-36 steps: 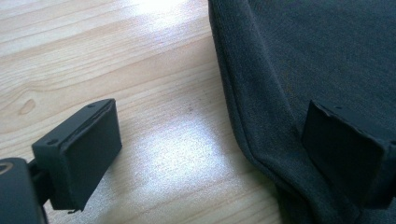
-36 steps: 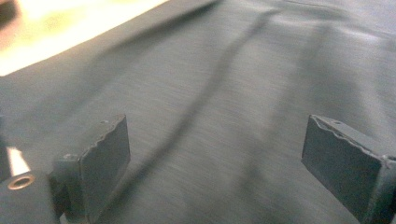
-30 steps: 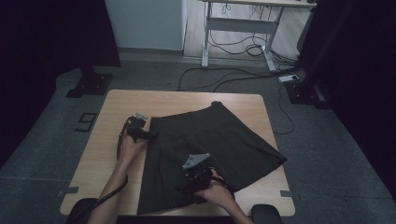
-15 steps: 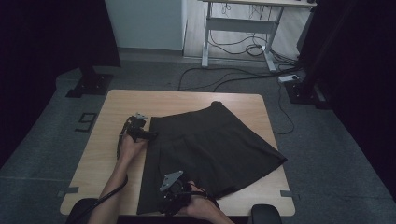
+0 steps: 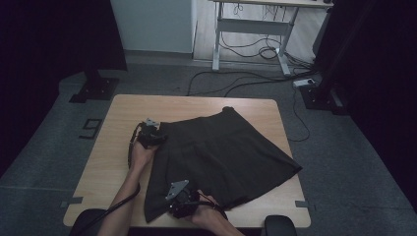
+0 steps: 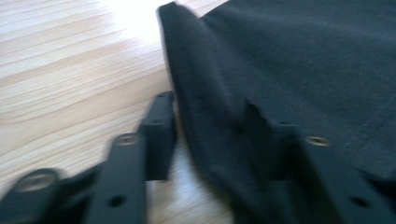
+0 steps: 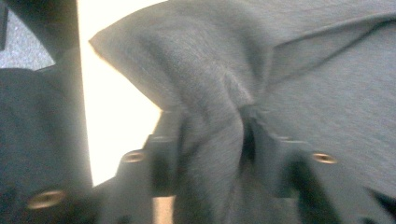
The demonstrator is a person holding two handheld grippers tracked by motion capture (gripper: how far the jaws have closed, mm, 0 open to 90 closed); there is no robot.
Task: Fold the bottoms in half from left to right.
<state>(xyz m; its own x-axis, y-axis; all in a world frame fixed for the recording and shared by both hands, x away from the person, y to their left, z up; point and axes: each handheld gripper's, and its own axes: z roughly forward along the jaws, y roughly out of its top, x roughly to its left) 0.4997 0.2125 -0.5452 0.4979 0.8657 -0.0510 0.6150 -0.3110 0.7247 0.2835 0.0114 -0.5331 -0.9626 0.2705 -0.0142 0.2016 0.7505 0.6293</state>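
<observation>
- A black skirt [image 5: 221,152] lies spread flat on the wooden tabletop [image 5: 113,147], covering its middle and right part; its flared hem reaches toward the right edge and the near edge.
- The left tool [image 5: 156,137] sits at the skirt's waistband end, toward the tabletop's left side. In the left gripper view its jaws have just been closing, with the folded edge of the skirt [image 6: 205,116] between them; the cloth bunches there, so it is pinched.
- The right tool [image 5: 173,202] is at the skirt's near-left corner, close to the near edge. Its jaws have also just been closing, and in the right gripper view they clamp a gathered fold of the skirt [image 7: 210,126], which rises up from between them.
- Bare wood shows along the left edge and far edge.
</observation>
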